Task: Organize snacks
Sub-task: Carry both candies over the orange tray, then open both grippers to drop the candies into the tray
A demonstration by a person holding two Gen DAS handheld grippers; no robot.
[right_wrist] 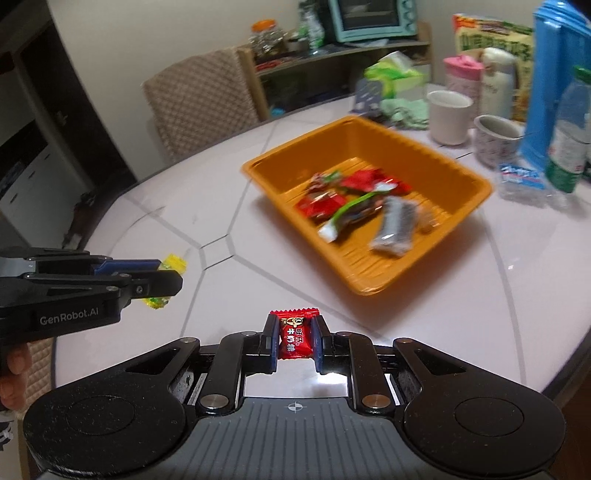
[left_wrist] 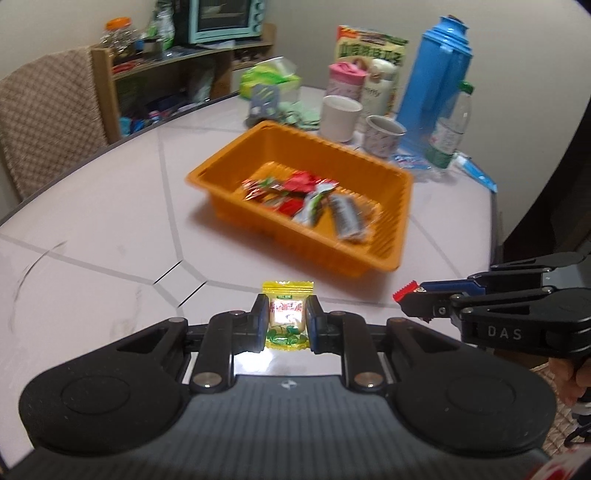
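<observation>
My left gripper is shut on a yellow candy packet and holds it above the table, short of the orange tray. My right gripper is shut on a red candy packet, also near the table's front. The tray sits mid-table and holds several wrapped snacks. The snacks also show in the left wrist view. The right gripper shows at the right of the left wrist view, with the red packet's edge sticking out. The left gripper shows at the left of the right wrist view, with the yellow packet in it.
Behind the tray stand two cups, a blue thermos, a water bottle, a snack box and green cloths. A checked chair and a wooden shelf with an oven stand beyond the table's far edge.
</observation>
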